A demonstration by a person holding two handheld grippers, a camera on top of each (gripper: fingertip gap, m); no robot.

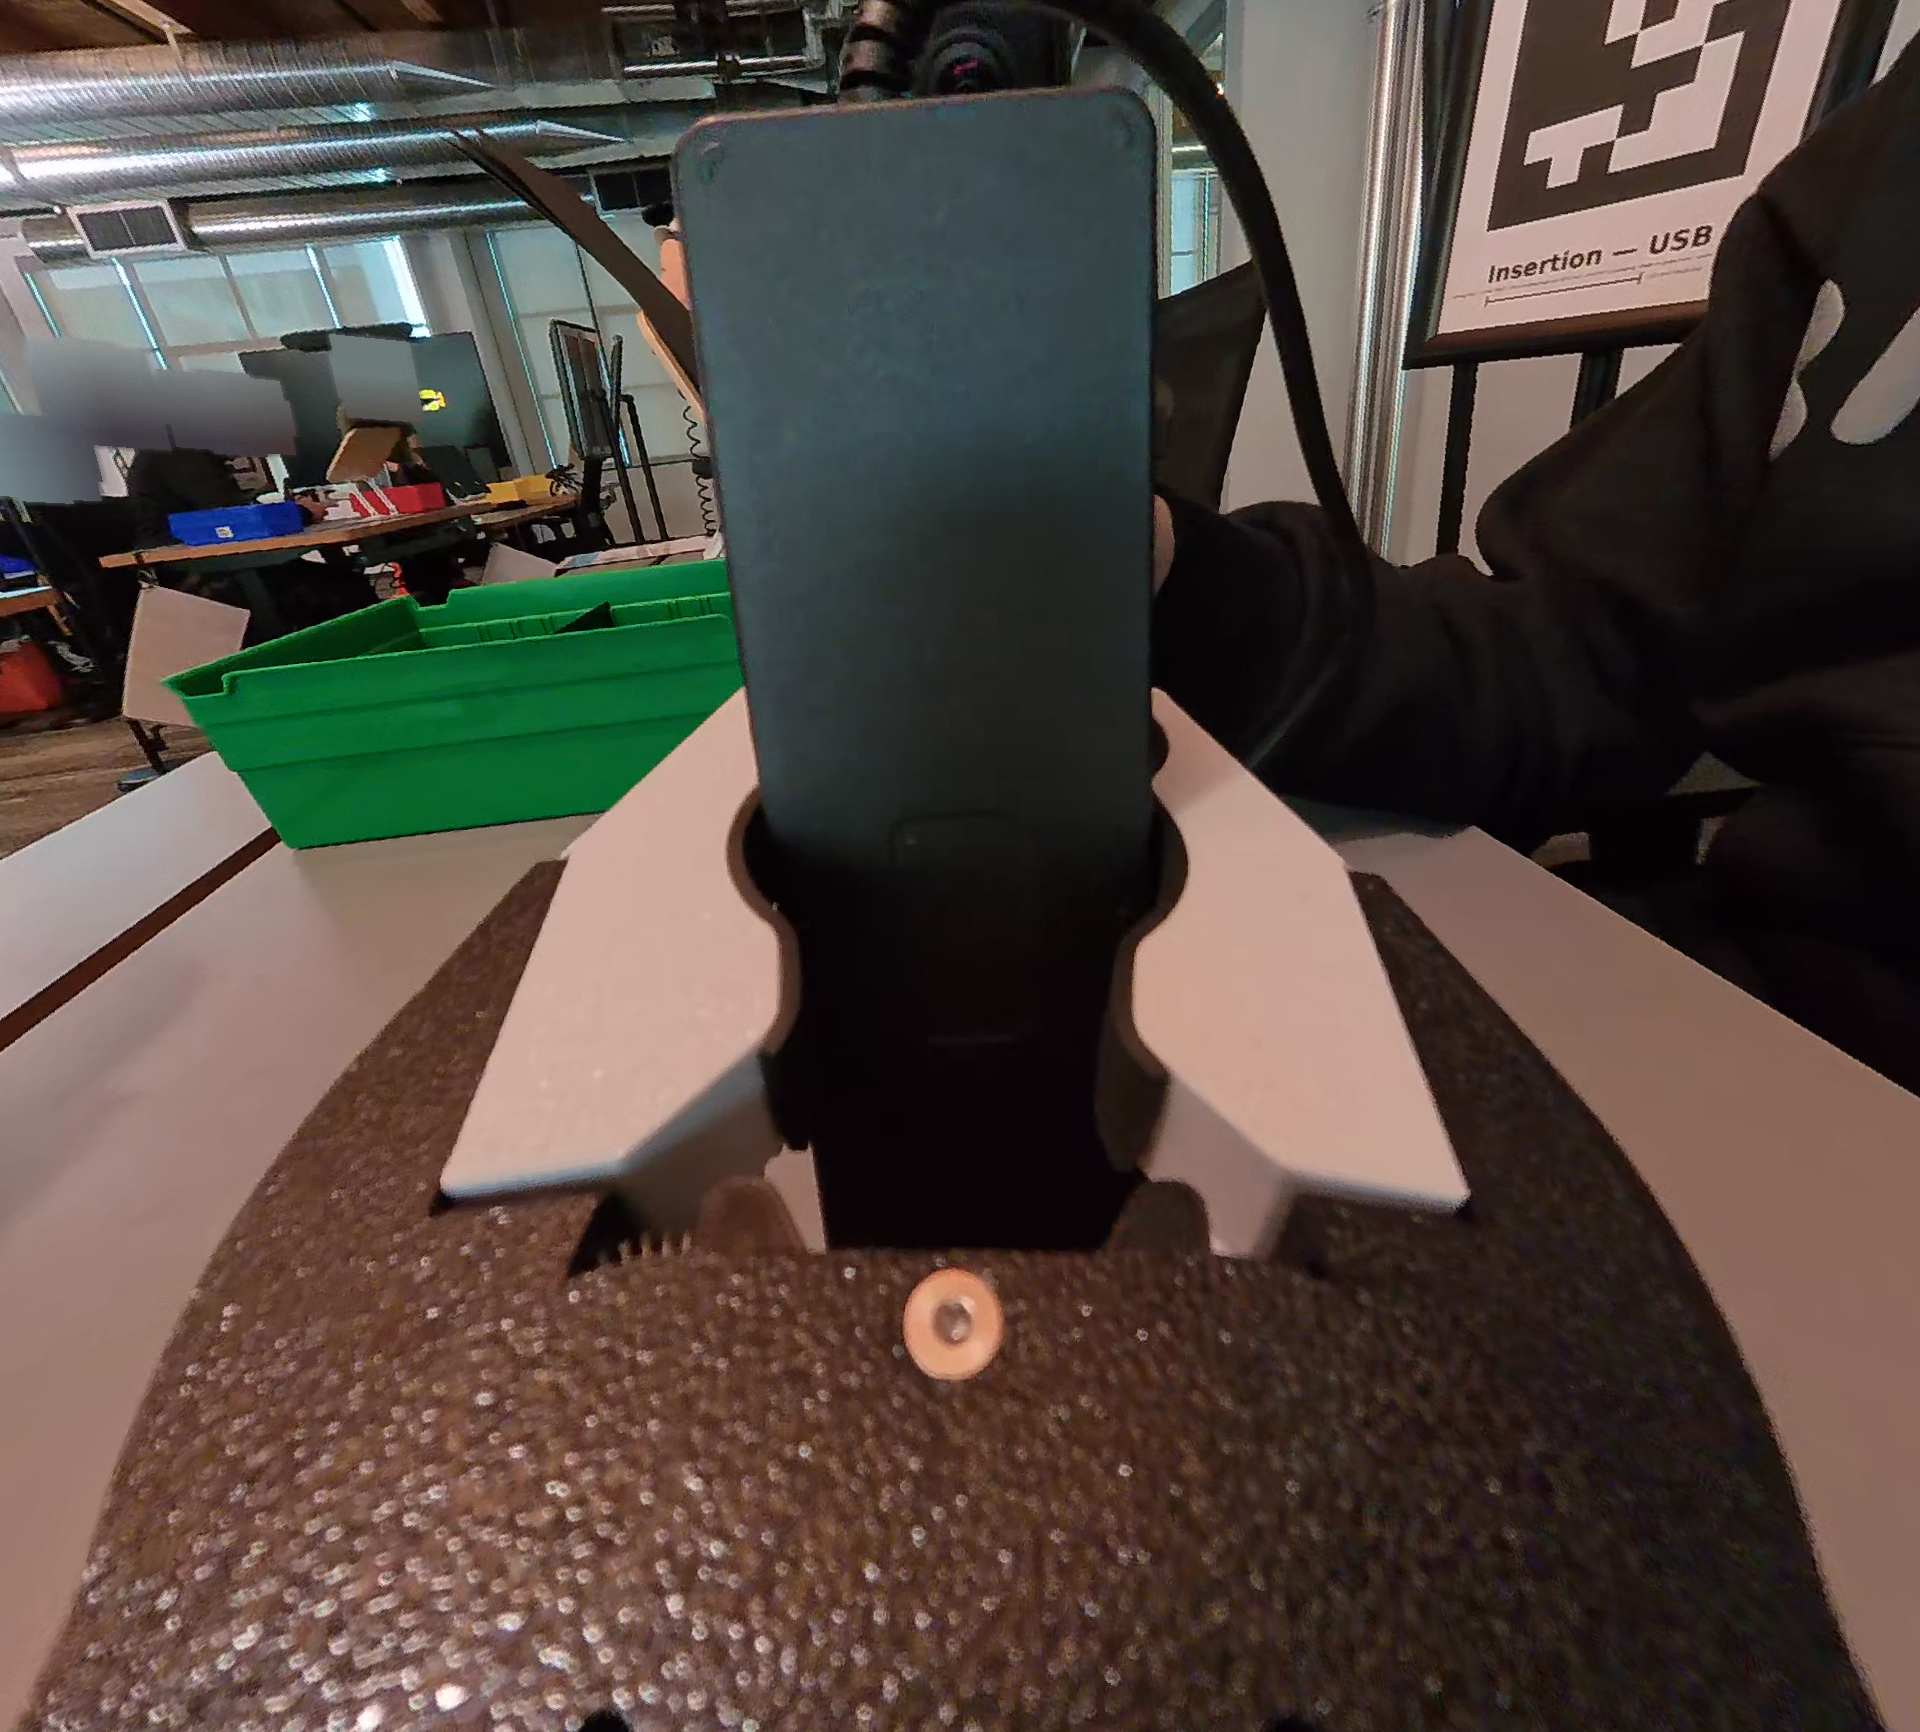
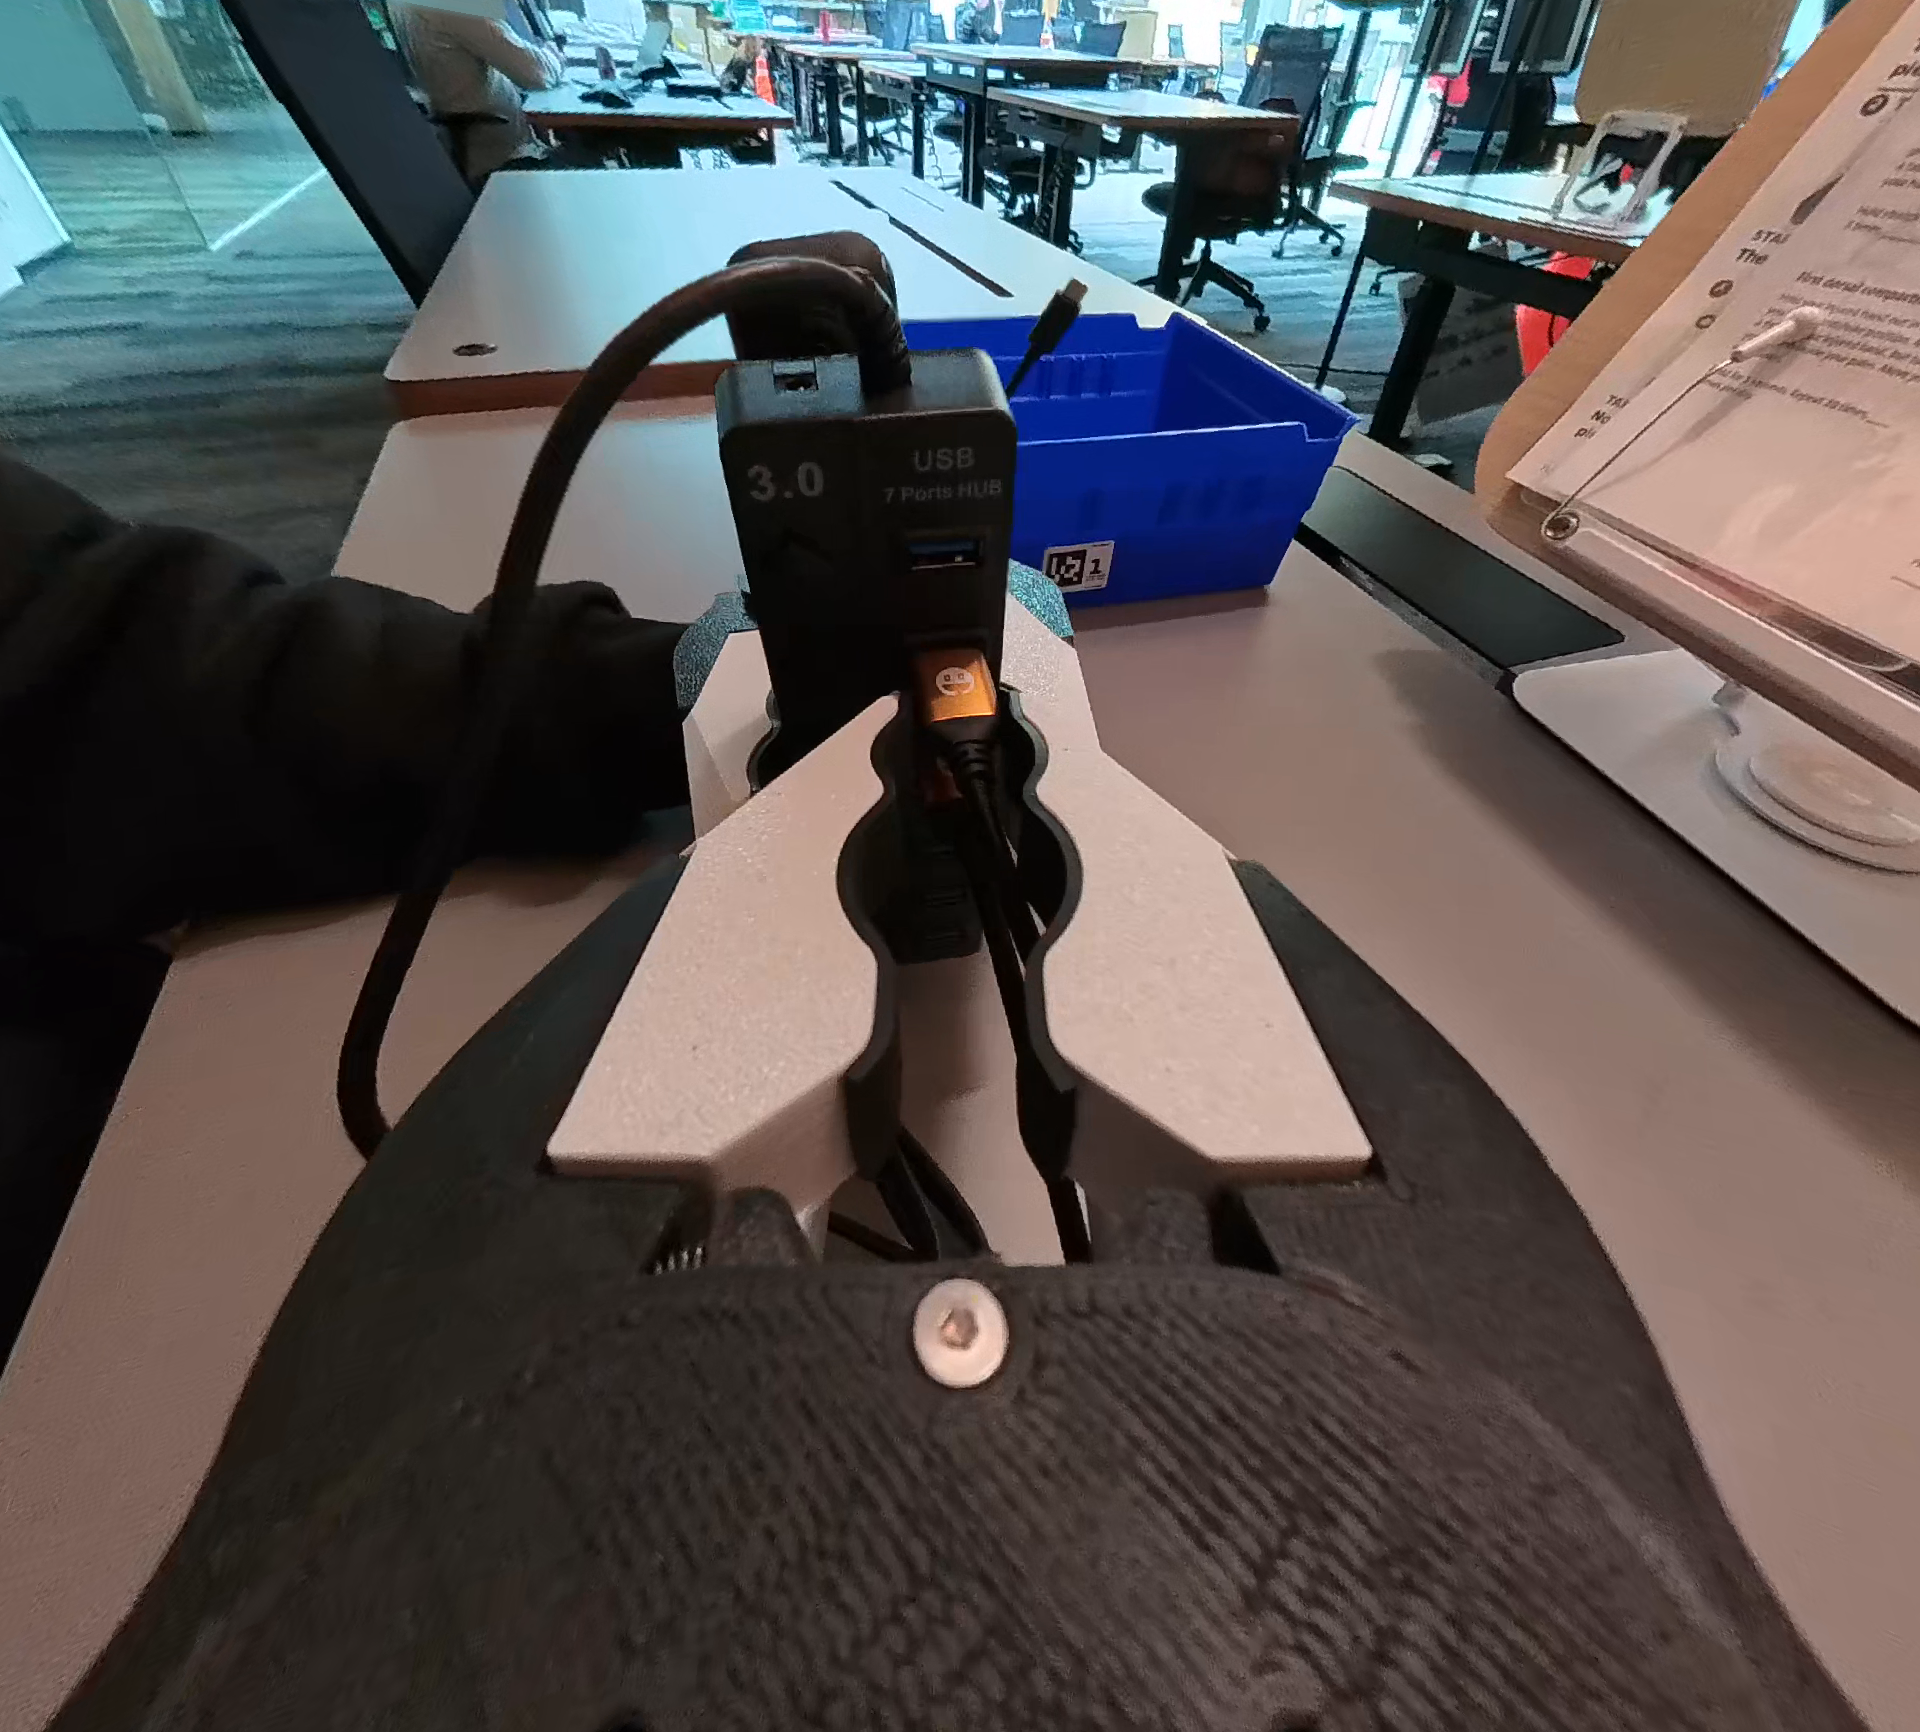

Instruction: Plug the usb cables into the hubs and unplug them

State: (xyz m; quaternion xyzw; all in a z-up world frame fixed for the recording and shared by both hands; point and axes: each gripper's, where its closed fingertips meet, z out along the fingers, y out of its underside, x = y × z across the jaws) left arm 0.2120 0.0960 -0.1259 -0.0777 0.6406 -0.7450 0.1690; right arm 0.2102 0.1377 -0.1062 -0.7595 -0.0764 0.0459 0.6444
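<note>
Hub (image 2: 862, 539) rigid, clamped upright in left gripper (image 1: 956, 934); right gripper (image 2: 961, 851) closed on orange plug (image 2: 951, 690), best gripped by its stiff shell, not limp cable.

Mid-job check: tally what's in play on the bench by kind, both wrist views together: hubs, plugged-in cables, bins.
USB hub, held upright in the left gripper: 1
Orange-tipped USB plug seated in the hub, right gripper around it: 1
Bins, green bin and blue bin: 2
Total: 4
</note>
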